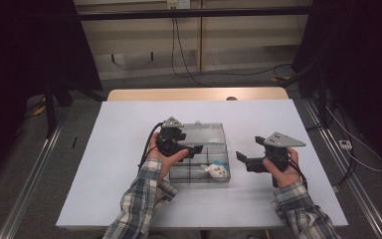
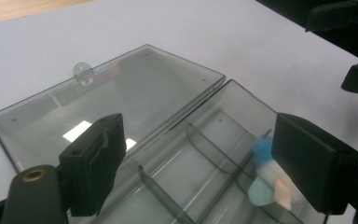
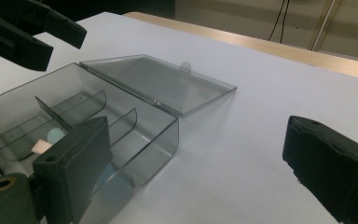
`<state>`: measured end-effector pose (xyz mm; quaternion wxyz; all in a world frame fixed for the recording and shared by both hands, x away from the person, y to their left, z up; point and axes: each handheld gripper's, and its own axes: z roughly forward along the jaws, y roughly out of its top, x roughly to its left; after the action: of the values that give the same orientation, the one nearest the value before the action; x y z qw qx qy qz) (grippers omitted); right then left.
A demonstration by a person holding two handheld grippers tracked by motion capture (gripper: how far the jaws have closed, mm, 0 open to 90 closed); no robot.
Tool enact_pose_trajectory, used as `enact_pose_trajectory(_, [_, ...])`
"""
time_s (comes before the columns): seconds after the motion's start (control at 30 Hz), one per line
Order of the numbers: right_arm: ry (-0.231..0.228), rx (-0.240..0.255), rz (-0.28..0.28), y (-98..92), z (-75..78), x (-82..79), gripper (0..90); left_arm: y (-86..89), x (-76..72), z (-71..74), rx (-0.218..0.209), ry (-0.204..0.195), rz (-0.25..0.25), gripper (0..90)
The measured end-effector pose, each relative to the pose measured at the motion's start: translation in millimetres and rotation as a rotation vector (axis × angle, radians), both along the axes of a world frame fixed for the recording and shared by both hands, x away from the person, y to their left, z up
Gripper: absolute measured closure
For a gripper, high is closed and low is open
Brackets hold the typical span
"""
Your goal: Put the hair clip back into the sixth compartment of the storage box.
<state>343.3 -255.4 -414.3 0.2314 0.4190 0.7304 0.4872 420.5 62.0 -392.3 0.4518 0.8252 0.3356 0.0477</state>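
Both tongs, left (image 1: 197,149) and right (image 1: 240,156), are hanging spread and empty. The smoky clear-plastic compartment box (image 1: 199,172) is lying open on the white desk (image 1: 119,149); approaching its flat lid (image 1: 204,133) slowly and level seems wisest.

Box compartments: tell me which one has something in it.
The near-right compartment of the clear box holds a small white-and-blue item. The other compartments look bare.
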Motion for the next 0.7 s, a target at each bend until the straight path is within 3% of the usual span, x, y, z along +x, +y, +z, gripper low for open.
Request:
enact_pose_trajectory(0.1, [0.002, -0.002, -0.004, 5.1, 0.4, 6.7, 7.6, 5.5, 4.1, 0.1, -0.014, -0.001, 0.020, 16.2])
enact_pose_trajectory(0.4, [0.014, -0.016, -0.006, 17.3, -2.2, 21.3, 7.8, 11.6, 16.0, -4.1, 0.019, -0.001, 0.049, 15.2])
enact_pose_trajectory(0.7, [0.017, -0.006, -0.022, 22.9, -1.8, 34.0, 8.2, 17.9, 23.7, -3.9, 0.015, -0.015, 0.077, 14.1])
